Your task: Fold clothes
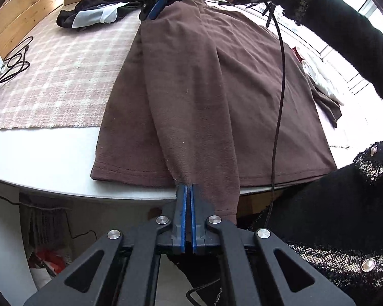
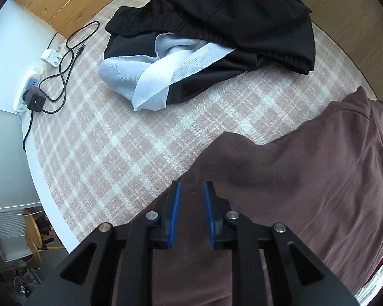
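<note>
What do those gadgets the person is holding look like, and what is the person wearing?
Each gripper is matte black, with angular linkage arms, triangular cut-outs and round silver pivot pins. The left gripper and right gripper both carry two fingers faced with blue pads. A black cable hangs from the right one. The person wears a fuzzy black sleeve and a sparkly black tweed jacket with pearl buttons.

White round table [image 1: 46, 153] under a pink plaid cloth [image 1: 63, 76]; pale wood panelling [image 1: 25, 5] far left; bright window [image 1: 365, 7] far right; daylight throughout
</note>
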Available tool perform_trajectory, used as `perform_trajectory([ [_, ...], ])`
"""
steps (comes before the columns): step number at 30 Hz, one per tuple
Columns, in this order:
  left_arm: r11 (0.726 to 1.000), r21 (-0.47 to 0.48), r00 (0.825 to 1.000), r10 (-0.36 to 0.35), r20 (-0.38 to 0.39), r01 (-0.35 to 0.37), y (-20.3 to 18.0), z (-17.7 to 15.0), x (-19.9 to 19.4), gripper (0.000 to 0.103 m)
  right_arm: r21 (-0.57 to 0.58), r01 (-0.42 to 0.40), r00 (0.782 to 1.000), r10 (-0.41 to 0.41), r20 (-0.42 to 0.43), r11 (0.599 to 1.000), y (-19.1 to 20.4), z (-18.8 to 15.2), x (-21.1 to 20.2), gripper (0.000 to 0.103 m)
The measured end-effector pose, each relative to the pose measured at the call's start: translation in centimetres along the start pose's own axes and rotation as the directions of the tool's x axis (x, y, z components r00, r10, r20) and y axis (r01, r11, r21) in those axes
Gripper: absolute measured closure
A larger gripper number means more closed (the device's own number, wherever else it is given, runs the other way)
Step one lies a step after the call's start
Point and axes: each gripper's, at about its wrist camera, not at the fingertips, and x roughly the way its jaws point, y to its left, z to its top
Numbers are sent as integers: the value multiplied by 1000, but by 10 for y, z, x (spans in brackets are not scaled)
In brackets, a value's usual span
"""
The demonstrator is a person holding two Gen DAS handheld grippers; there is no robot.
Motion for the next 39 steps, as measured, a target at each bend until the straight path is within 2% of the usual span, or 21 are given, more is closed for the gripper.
perform_trajectory([
  [4, 1000, 10, 1000, -1, 2, 1, -1, 1, 0, 101, 18, -18, 999, 18, -28, 1000, 4, 6, 10, 85],
  [8, 1000, 8, 1000, -1, 15, 1, -1, 0, -2, 101, 18, 42, 999, -41, -30, 999, 1, 3, 15, 86],
  [10, 1000, 6, 1000, -1, 22, 1, 0, -1, -5, 101, 5, 55, 998, -55, -19, 998, -1, 0, 15, 98],
  [13, 1000, 0, 999, 5, 49, -5, 3, 1, -15, 101, 9, 10, 1000, -10, 18, 1000, -9, -5, 4, 101],
  [17, 999, -17, 993, 48, 103, -46, 17, 9, -33, 101, 48, -43, 992, 37, 123, 998, -25, -9, -26, 101],
  [20, 995, -46, 991, 88, 100, -84, 40, 19, -26, 101, 78, -55, 983, 41, 180, 995, -35, -5, -40, 101],
  [22, 993, -67, 993, 102, 60, -98, 55, 24, -11, 100, 96, -44, 981, 25, 194, 994, -38, 9, -36, 101],
  [24, 979, -99, 984, 179, 13, -177, 68, 26, 0, 96, 80, -13, 983, -2, 183, 997, -34, 18, -22, 101],
  [25, 975, -118, 981, 191, 3, -190, 72, 26, 0, 95, 77, -27, 985, 14, 170, 997, -33, 20, -18, 101],
  [27, 973, -141, 981, 189, 34, -182, 73, 26, -13, 90, 72, -62, 988, 52, 144, 995, -32, 25, -10, 100],
  [28, 977, -135, 983, 176, 50, -168, 71, 26, -19, 86, 78, -135, 983, 124, 134, 988, -38, 21, -16, 100],
  [29, 979, -126, 984, 169, 59, -161, 67, 27, -21, 73, 84, -208, 972, 196, 130, 975, -45, 18, -24, 100],
  [30, 980, -110, 984, 171, 59, -164, 63, 28, -19, 64, 85, -277, 950, 259, 174, 957, -53, 14, -39, 99],
  [31, 981, -92, 983, 177, 47, -173, 60, 30, -14, 64, 80, -301, 933, 276, 231, 950, -66, 8, -58, 96],
  [32, 980, -73, 982, 186, 31, -183, 58, 31, -8, 64, 74, -270, 929, 240, 281, 960, -80, 1, -77, 93],
  [33, 979, -61, 981, 194, 11, -193, 57, 34, -1, 65, 82, -188, 938, 154, 311, 979, -94, -5, -90, 88],
  [34, 979, -49, 981, 196, -6, -196, 56, 36, 5, 66, 98, -111, 939, 72, 336, 989, -108, -11, -101, 86],
  [36, 981, -21, 981, 193, -36, -194, 51, 37, 16, 66, 198, -67, 944, -2, 329, 978, -149, -13, -103, 83],
  [39, 978, 28, 976, 206, -74, -205, 43, 37, 27, 65, 313, -176, 947, 73, 314, 933, -203, -5, -82, 70],
])
